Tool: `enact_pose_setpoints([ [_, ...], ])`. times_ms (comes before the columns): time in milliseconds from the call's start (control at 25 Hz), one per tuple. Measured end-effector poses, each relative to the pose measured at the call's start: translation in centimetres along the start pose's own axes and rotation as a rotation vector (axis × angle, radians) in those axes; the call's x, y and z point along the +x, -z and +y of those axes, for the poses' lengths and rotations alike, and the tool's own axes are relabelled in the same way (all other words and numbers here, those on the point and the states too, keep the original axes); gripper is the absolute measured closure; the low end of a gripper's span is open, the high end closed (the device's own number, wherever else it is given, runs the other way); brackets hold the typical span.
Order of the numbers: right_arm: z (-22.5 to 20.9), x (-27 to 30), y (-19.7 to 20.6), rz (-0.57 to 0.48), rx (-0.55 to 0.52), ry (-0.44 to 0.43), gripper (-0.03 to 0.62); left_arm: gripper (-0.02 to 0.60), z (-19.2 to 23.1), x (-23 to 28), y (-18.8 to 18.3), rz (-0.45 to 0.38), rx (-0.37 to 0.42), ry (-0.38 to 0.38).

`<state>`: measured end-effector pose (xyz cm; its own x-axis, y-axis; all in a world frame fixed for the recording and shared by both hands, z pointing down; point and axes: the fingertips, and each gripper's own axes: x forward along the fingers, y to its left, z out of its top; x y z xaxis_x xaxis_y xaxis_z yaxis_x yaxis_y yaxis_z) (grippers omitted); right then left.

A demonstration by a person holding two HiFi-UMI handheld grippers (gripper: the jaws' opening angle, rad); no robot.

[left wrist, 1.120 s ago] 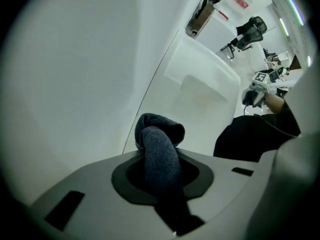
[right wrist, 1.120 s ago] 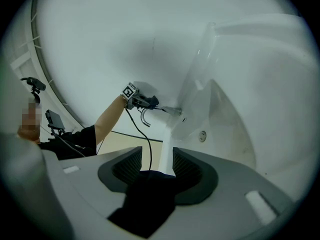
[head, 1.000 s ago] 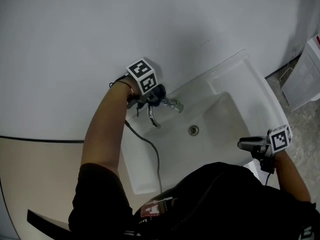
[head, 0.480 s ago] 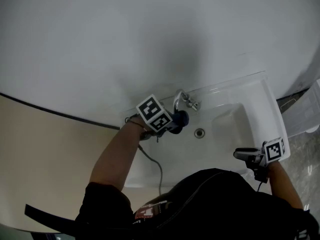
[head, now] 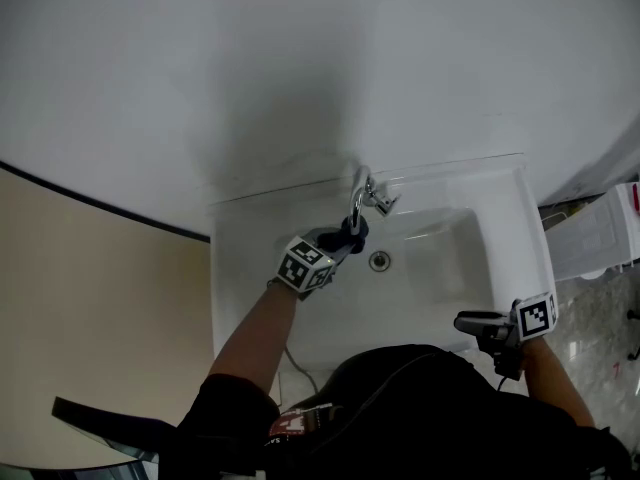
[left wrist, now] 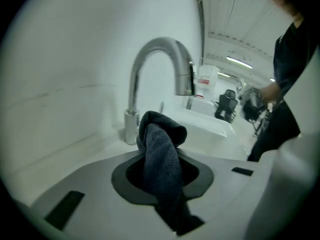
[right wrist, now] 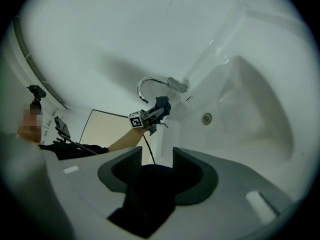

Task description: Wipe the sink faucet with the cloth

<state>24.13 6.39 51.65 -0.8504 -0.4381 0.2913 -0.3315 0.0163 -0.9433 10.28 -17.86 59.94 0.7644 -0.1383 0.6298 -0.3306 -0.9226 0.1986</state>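
Faucet (left wrist: 155, 46) close ahead, sink (head: 440, 268) basin open

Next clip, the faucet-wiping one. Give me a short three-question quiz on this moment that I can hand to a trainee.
1. Fill the gap: the dark cloth is clamped in the ____ tongs.
2. True or false: the right tongs are shut on the faucet.
3. Pick one: the left tongs are A) over the sink, close by the faucet; B) inside a bucket; C) up on a shelf.

Key: 1 left. 2 false: their jaws stand apart with nothing between them, away from the faucet. 3 A.
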Motion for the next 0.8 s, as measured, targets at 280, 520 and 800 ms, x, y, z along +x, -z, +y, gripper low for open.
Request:
enact_pose_setpoints([
  [280, -1.4, -1.7, 1.4, -0.01, 0.018, 0.108, 0.408, 0.508, 5.4, 3.7, -4.1, -0.255, 0.012, -0.158],
  [520, -2.3, -2.7, 3.3, -0.039, 0.028, 0.15, 0.408, 0.508, 7.1, 5.3, -4.4, -0.204, 0.057, -0.162],
  [800, -2.7, -3.0, 3.0, -0.042, 0.043, 0.144, 0.408, 0.511, 6.5, 6.0, -4.0, -0.171, 0.004, -0.152],
])
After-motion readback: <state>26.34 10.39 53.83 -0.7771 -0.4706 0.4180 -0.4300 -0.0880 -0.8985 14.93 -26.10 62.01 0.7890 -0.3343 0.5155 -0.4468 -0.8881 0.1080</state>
